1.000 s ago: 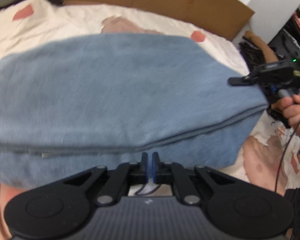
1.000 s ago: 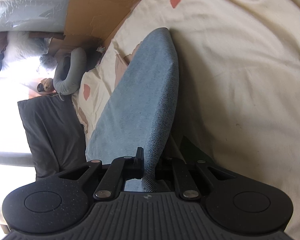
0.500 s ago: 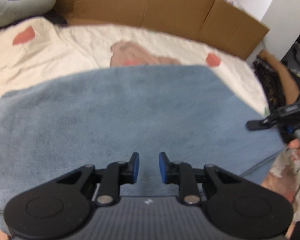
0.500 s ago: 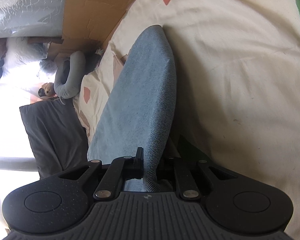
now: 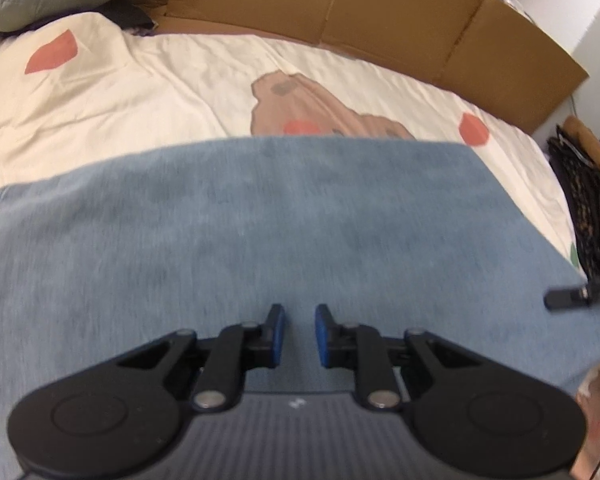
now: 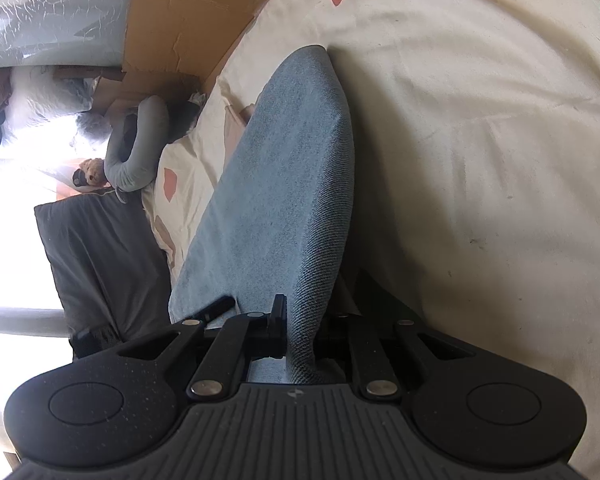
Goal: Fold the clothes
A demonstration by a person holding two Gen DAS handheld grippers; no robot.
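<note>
The left gripper (image 5: pixel 299 330), which was clamped on the near edge of the blue garment (image 5: pixel 292 232) a second ago, is now hanging released above the cloth with its jaws narrowing again on nothing. The garment is lying folded on the bed (image 5: pixel 148 92). On the right, the right gripper (image 6: pixel 302 332) is still gripping the fold's end, so this fold seems nearly done.

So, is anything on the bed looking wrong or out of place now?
Nothing stands out. The blue garment lies smooth on the cream bed cover; the right gripper pinches its edge, and the left gripper, closing, holds nothing.
</note>
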